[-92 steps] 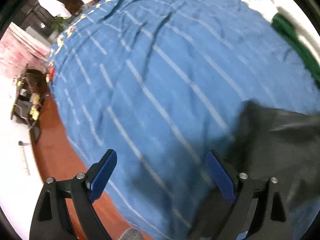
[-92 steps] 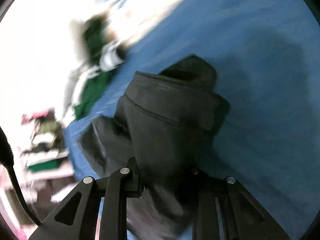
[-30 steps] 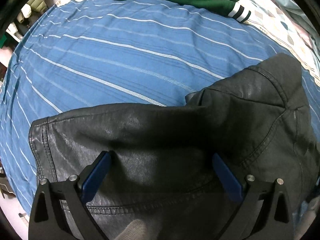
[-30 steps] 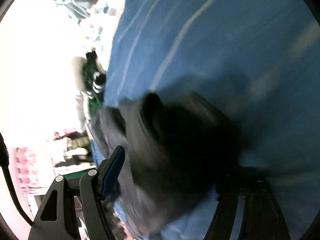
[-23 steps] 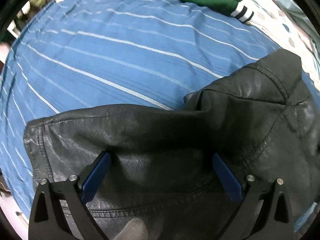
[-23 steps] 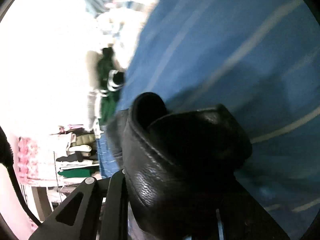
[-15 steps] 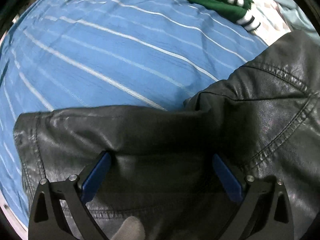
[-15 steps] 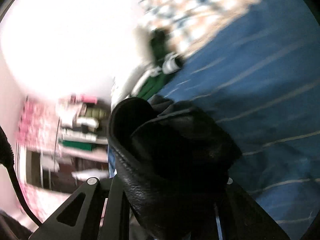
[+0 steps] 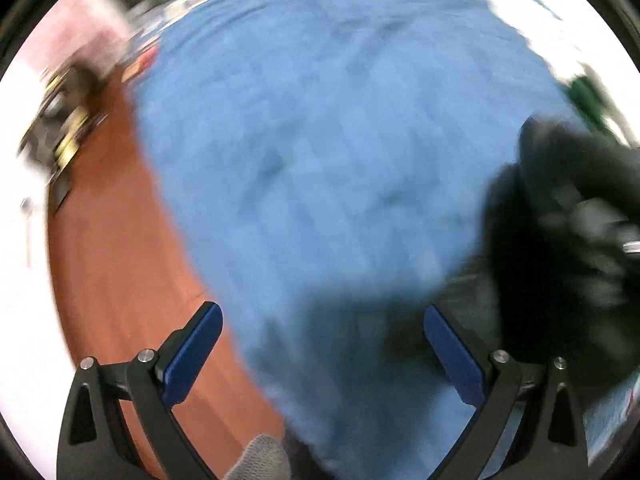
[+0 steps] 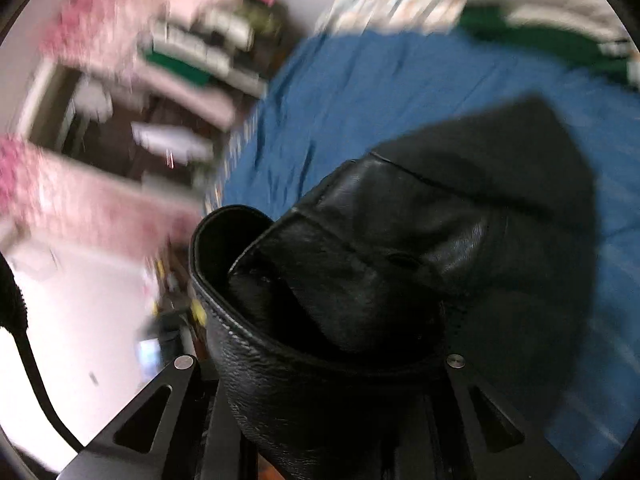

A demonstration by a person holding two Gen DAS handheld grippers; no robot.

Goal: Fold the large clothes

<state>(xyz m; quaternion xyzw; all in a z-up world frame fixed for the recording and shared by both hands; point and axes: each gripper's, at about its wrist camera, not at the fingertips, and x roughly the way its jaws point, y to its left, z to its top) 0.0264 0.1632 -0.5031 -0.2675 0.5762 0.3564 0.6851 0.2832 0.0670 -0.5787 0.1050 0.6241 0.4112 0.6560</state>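
A black leather jacket hangs bunched in my right gripper, which is shut on its thick stitched edge; the fingertips are hidden under the leather. It is lifted above the blue striped bedsheet. In the blurred left wrist view the jacket is a dark mass at the right edge. My left gripper is open and empty, its blue pads spread over the sheet near the bed's edge.
Green folded clothes lie at the far side of the bed. A red-brown floor runs beside the bed on the left. Shelves with stacked clothes stand beyond the bed. Both views are motion-blurred.
My left gripper has swung away from the jacket to the bed's left edge, still open. My right gripper has lifted and turned with the jacket in it.
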